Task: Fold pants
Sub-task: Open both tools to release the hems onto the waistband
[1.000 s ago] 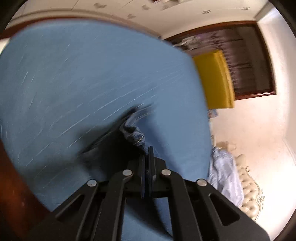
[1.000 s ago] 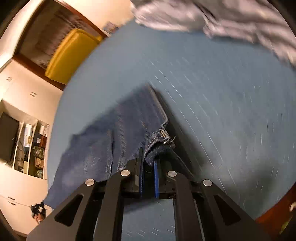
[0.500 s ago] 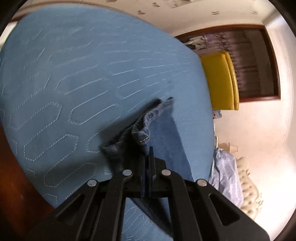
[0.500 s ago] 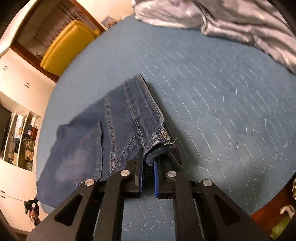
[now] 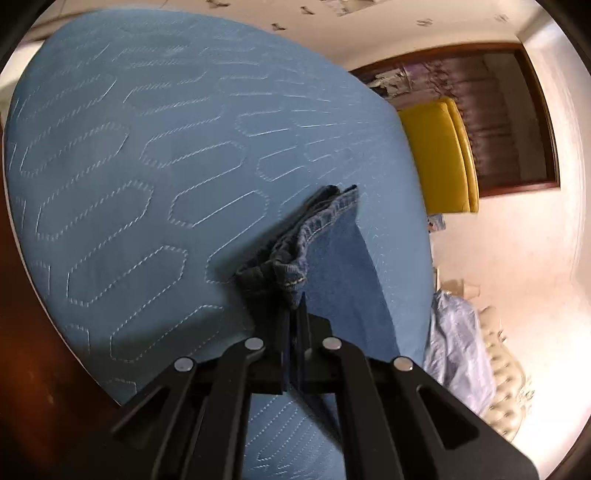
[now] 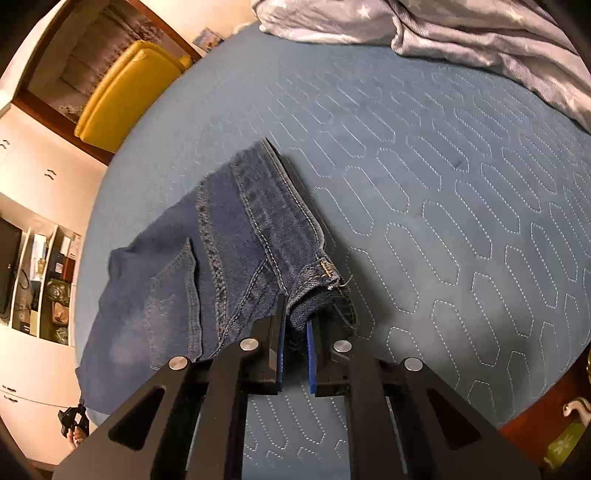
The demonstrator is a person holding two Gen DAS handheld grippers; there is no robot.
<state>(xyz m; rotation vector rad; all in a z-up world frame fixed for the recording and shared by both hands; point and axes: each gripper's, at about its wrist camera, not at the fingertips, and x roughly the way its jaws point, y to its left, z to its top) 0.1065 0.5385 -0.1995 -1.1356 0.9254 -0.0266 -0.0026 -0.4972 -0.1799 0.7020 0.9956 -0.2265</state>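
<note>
**While both grippers stay clamped on denim, the jeans come down onto the bed**

Left wrist view: left gripper [image 5: 293,314] is clenched on a bunched hem or waistband edge of the jeans [image 5: 332,251]. A second ago the picture was smeared with motion and the fabric hung close to the jaws; now it's sharp, and the denim trails out flat over the blue quilted bedspread [image 5: 147,184].

Right wrist view: right gripper [image 6: 295,325] is pinching a thick seam corner of the jeans [image 6: 229,236]. More denim lies spread on the bedspread [image 6: 443,184] than a second ago, well apart from the grey blanket [image 6: 424,26].

My read: the carry is ending and the lay-down is nearly done. Folding hasn't started.
</note>
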